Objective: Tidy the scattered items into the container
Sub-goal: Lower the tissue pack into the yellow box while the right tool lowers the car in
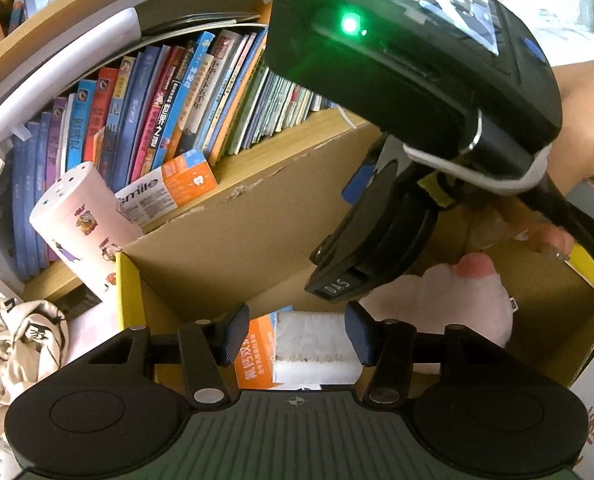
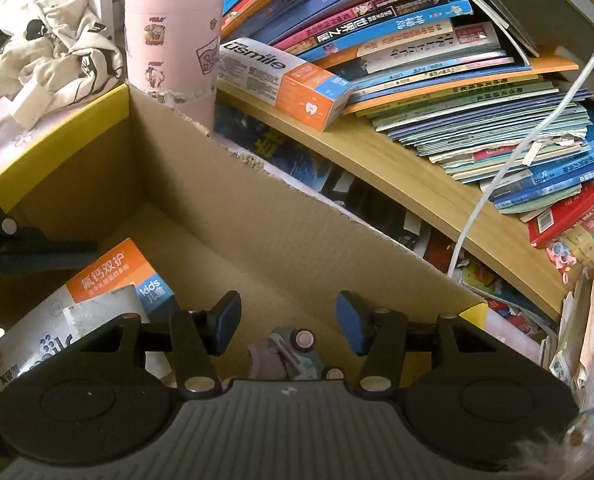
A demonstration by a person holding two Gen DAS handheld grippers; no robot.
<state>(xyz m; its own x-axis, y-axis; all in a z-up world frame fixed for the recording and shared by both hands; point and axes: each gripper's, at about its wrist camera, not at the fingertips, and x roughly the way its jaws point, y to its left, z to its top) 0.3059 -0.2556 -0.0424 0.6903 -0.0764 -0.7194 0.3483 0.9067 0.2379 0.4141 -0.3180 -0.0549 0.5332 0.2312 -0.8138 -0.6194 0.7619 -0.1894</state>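
Both grippers point down into the open brown cardboard box with yellow-edged flaps [image 2: 257,216].

Left gripper [image 1: 295,338]: blue-padded fingers stand moderately apart, nothing pressed between them. Seen through the gap, at lower centre of the left wrist view, a white sponge-like block with a speckled lower edge [image 1: 317,350] lies on the box floor, beside an orange-and-white toothpaste carton with "kids" printed on it [image 1: 257,354]. Pads do not touch the block.

Right gripper [image 2: 287,322]: fingers also moderately apart, empty. Below the gap, at lower centre of the right wrist view, a small pastel toy with round pink wheels [image 2: 293,350] sits on the box floor. The same kids carton shows at lower left.

In the left wrist view the right gripper's black body with a green light [image 1: 409,60] fills the upper right; a person's hand [image 1: 585,120] holds it. A pale pink soft item [image 1: 457,300] lies in the box beneath it.

Outside the box: tall pink cylindrical canister with cartoon prints [image 2: 173,36] against the back wall; white-and-orange "usmile" toothpaste box [image 2: 285,80] on the wooden shelf [image 2: 397,168]; row of leaning books [image 2: 417,40]; crumpled cream cloth [image 2: 57,40] at upper left; white cable [image 2: 537,128].
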